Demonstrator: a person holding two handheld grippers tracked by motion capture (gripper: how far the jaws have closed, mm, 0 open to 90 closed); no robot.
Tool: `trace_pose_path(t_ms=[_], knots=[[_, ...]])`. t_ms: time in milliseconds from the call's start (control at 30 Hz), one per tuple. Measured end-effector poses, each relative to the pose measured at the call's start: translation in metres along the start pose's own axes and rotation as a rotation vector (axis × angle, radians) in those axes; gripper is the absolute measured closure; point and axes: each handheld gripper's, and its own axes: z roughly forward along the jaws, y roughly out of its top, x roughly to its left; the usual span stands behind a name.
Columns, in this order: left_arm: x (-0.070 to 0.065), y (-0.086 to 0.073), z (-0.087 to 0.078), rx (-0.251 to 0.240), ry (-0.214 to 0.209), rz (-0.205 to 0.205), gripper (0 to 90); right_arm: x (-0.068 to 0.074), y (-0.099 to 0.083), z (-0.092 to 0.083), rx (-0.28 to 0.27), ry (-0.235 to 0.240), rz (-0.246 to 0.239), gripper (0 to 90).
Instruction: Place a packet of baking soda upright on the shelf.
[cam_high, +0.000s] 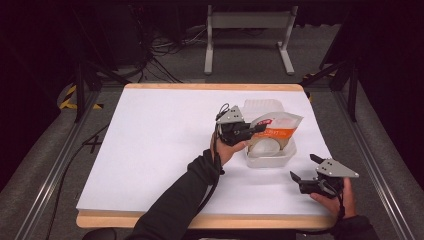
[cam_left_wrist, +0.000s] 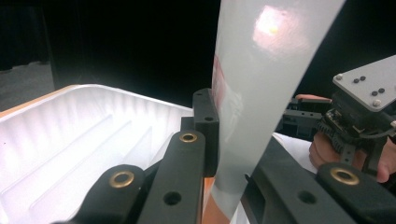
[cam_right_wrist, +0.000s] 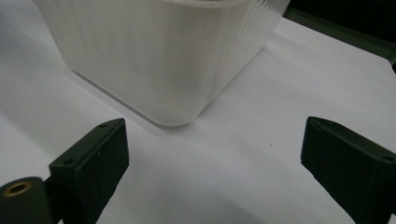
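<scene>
A: Fig. legend, pls. Where's the pouch (cam_high: 276, 126) w.r.t. the tub (cam_high: 271, 156)?

B: Pouch sits above the tub's mouth, lower end dipping inside, top edge clamped in your left hand-held gripper (cam_high: 248, 130). In the left gripper view the two black jaws are clenched on the pouch's pale film (cam_left_wrist: 261, 93). Right hand-held gripper (cam_high: 303, 168) is released, jaws wide apart and holding nothing, near the tub's right corner, low over the bench (cam_high: 160, 150).

A: How to do this step well?

B: Judgement: you're handling the pouch in/out of the tub. Keep the grip on the flat top seam, move vertically rel. to the tub so the film doesn't catch the rim. Tub looks light; it could drag along, so steady its wall w/ the right gripper.

A: Materials?

B: Pouch: thin glossy film, whitish w/ orange-red print, limp, likely slippery. Tub: translucent white plastic, rectangular, rounded corners, fine ribbing on the wall (cam_right_wrist: 154, 56), ridged floor. Behind the tub lies a similar white ribbed piece (cam_high: 263, 106), maybe its lid. Bench: matt white top, wood edge.
</scene>
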Motion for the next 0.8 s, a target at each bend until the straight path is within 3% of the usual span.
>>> trace_pose_path(t_ms=[800], knots=[[-0.0020,0.0089,-0.0017,0.058,0.010,0.040,89.4,0.0002,0.0001,0.0003,0.004,0.003,-0.002,8.5]])
